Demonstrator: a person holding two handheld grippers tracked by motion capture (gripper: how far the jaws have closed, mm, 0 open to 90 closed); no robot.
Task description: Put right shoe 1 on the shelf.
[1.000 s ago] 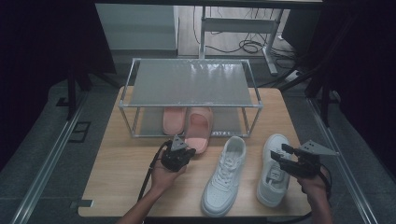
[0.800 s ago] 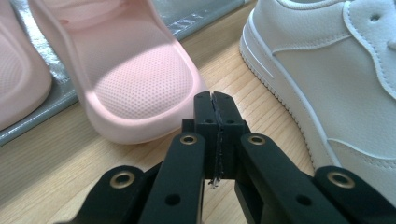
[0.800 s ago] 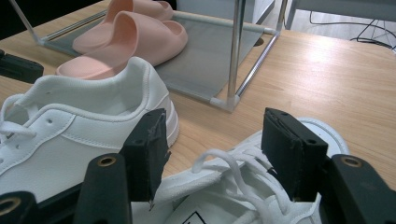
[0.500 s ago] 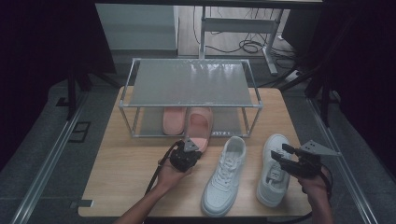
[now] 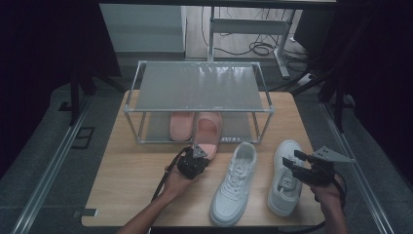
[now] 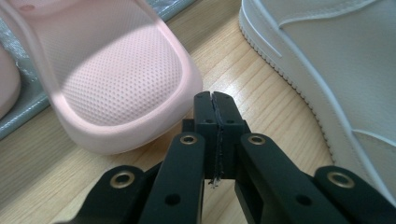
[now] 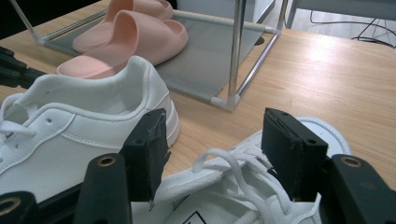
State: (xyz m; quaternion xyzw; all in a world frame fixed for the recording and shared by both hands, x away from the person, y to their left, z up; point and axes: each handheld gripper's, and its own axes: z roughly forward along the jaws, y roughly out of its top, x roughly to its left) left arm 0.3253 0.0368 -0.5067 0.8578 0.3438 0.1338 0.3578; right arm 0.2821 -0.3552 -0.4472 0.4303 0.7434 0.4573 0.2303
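A pink slipper (image 5: 208, 129) pokes out from under the front of the metal rack (image 5: 199, 85), with its twin (image 5: 180, 126) beside it on the lower shelf. My left gripper (image 5: 201, 155) is shut and empty, its tips (image 6: 215, 99) right at the rim of the pink slipper (image 6: 116, 79) on the wood. Two white sneakers lie in front: the left sneaker (image 5: 234, 183) and the right sneaker (image 5: 283, 180). My right gripper (image 5: 291, 162) stands open just over the right sneaker's laces (image 7: 233, 177), its pads to either side without pressing.
The rack has a frosted top shelf and thin metal legs (image 7: 236, 51) close behind the sneakers. The wooden table (image 5: 131, 185) has bare room at the front left. The left sneaker's heel (image 7: 93, 98) sits close to the slipper (image 7: 135, 35).
My left gripper has slid a little to the right, up to the protruding slipper's rim. The right gripper and the shoes have stayed put.
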